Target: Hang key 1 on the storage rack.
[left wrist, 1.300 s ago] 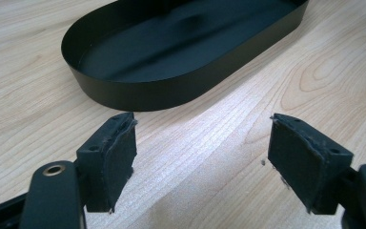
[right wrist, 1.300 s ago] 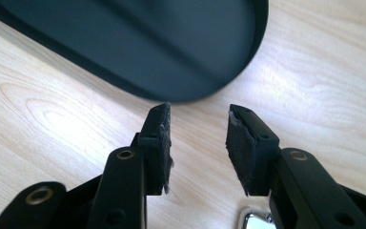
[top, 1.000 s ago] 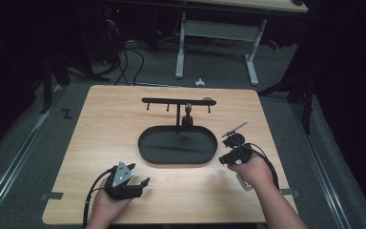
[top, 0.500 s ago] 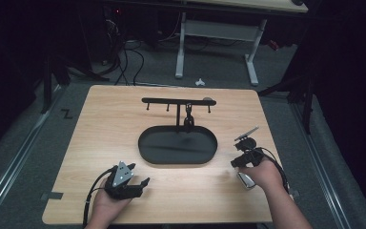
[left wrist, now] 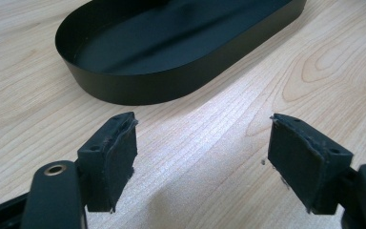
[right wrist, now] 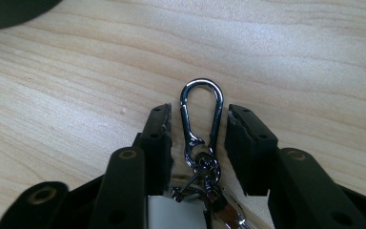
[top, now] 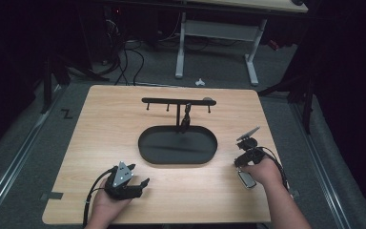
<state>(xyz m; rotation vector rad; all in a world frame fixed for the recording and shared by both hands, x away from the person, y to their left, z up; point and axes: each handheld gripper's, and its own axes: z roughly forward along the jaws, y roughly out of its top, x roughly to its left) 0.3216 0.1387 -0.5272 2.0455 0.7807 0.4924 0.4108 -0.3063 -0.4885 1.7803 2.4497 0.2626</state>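
On the pale wooden worktop (top: 100,119), the right claw (right wrist: 198,129) has been lowered and its jaws, just narrowed, are set apart around a silver carabiner keyring (right wrist: 201,119), unclamped; a grasp seems imminent.

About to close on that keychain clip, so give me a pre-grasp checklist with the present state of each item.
1. Carabiner clip lies between the right tool's jaws: ok.
2. Right tool's jaws have just been closing, but a gap shows on each side of the clip, so no grip: not ok yet.
3. Clip lies flat on the table, loop end pointing away from the tool: ok.
4. Key fob trailing from the clip is free to lift: cannot tell, partly under the hand.
5. Left tool open, nothing between its jaws, parked near the black tray: ok.
6. Hook on the black stand free for the clip: cannot tell.
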